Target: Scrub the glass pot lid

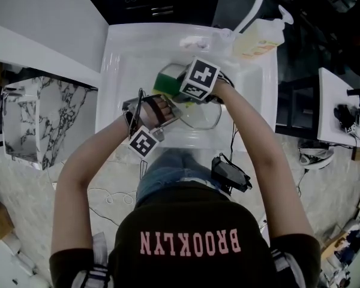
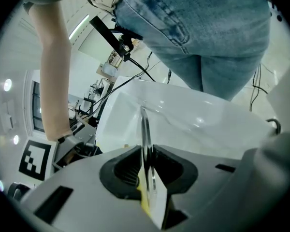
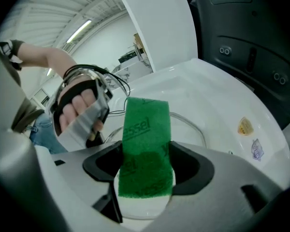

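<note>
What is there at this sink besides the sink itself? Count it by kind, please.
Glass pot lid: 1
Green sponge: 1
Soap bottle: 1
Grippers: 2 (left gripper, right gripper)
Total: 5

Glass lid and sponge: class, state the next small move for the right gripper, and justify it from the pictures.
Probably press the green sponge, clamped in the right gripper, onto the glass lid and stroke across it: the left gripper grips the lid's rim over the sink.
</note>
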